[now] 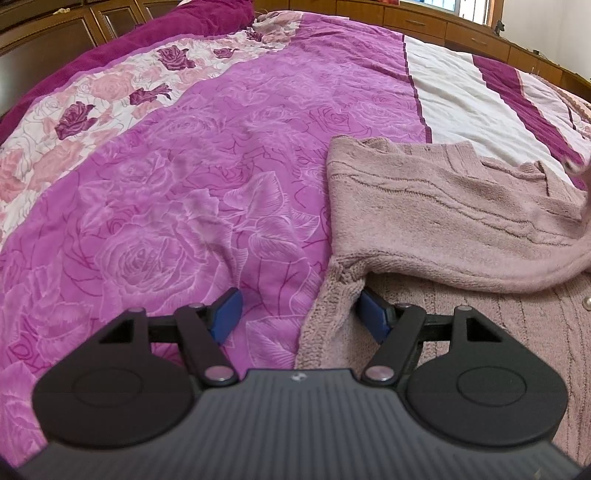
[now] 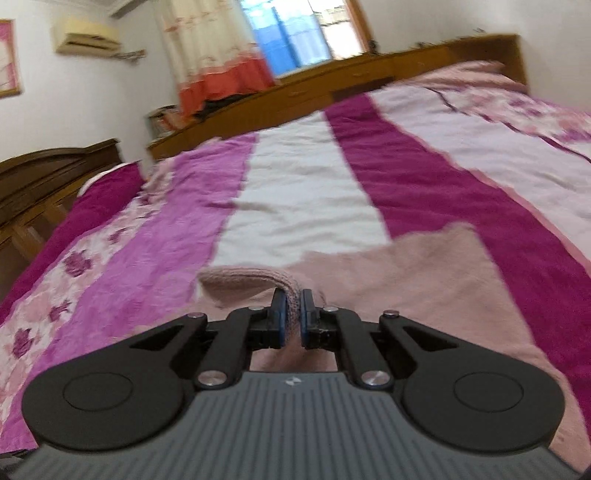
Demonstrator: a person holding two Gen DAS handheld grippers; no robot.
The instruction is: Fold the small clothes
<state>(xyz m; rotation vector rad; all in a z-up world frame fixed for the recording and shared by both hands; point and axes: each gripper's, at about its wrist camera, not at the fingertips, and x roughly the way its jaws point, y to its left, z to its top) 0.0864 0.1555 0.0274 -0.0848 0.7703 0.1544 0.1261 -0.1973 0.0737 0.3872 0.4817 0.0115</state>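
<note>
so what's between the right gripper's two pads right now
A fold of the pink sweater, pinched by the right gripper; the right wrist view shows it.

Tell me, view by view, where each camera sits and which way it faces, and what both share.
Left wrist: sits on the left gripper, angled down at the bedspread and pink sweater; its open jaws straddle the sweater's edge.
Right wrist: sits on the right gripper, facing along the bed toward the window; its jaws are shut on a sweater fold.
Shared: the sweater and the striped bedspread; no hand shows in either.
</note>
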